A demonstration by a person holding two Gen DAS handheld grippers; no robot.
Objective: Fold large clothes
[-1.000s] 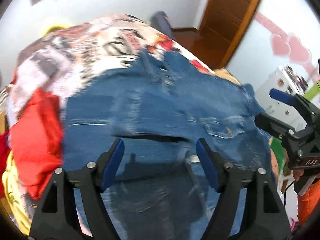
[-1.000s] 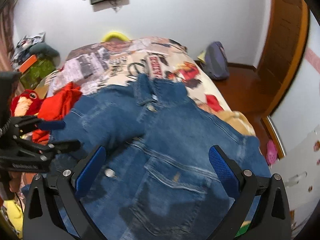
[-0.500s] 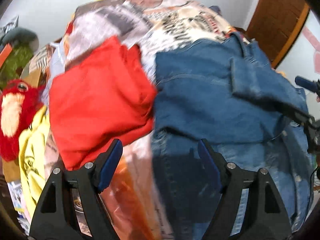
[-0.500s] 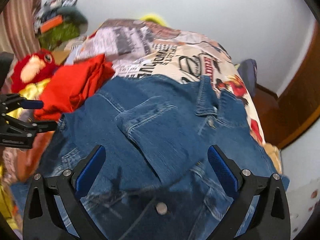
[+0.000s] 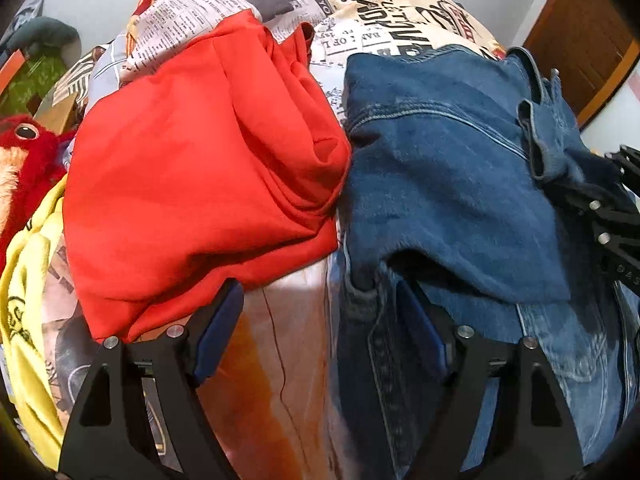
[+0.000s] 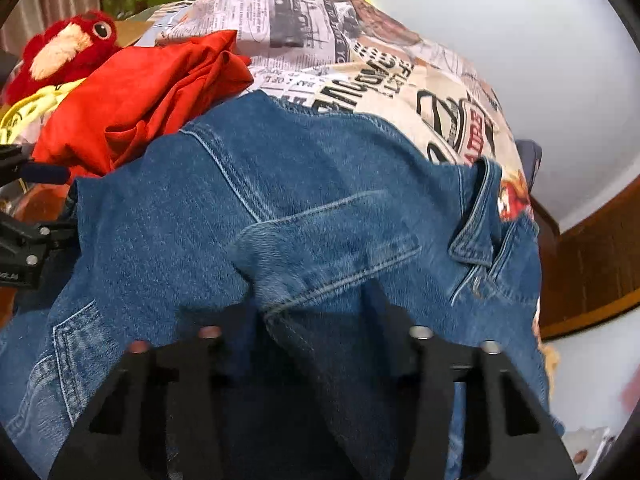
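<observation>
A blue denim jacket (image 6: 304, 200) lies on the newspaper-print bed cover (image 6: 360, 76), one sleeve folded across its front. It also shows in the left wrist view (image 5: 460, 184). My left gripper (image 5: 320, 328) is open, low at the jacket's left edge, one finger beside the red garment and one against the denim. My right gripper (image 6: 312, 312) is low over the jacket's middle; its fingertips are hidden under a denim fold, with the jaws wide apart.
A red garment (image 5: 192, 168) lies bunched left of the jacket, touching it. A yellow garment (image 5: 28, 312) and a red plush toy (image 6: 68, 48) lie further left. A wooden door (image 6: 592, 264) is at the right.
Both grippers have dropped lower and closer to the jacket. The left swung from over the denim to its left edge by the red garment. The right's fingertips went under the denim fold.
</observation>
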